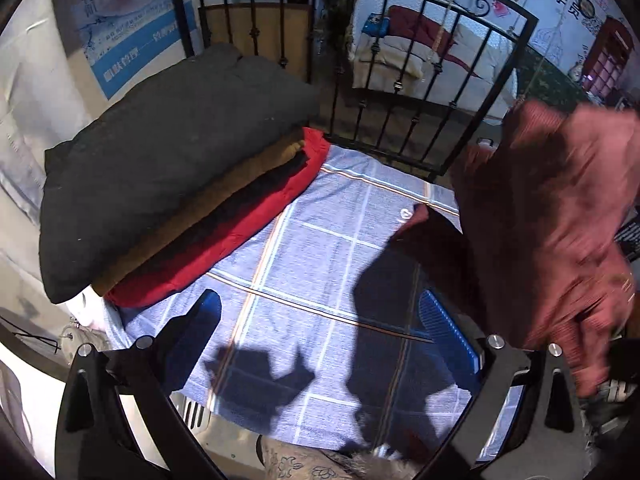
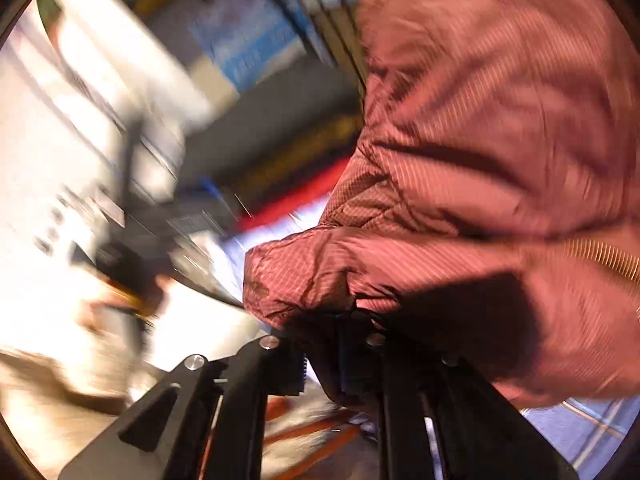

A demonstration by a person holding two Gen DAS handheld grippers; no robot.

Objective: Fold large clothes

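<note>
A dusty-pink quilted jacket (image 1: 552, 216) hangs blurred at the right of the left wrist view, lifted off the bed. In the right wrist view the same jacket (image 2: 480, 120) fills the upper right. My right gripper (image 2: 340, 360) has its jaws close together, with a bunch of the jacket's fabric pinched between them. My left gripper (image 1: 328, 320) is open over the blue plaid sheet (image 1: 320, 240). Nothing lies between its blue pads (image 1: 444, 324), and it is left of the jacket without touching it.
A stack of folded clothes (image 1: 168, 168), dark grey on top, then brown, black and red, sits on the sheet's far left. A black iron bed frame (image 1: 360, 80) stands behind the bed. A fur-trimmed item (image 1: 380, 456) shows at the near edge.
</note>
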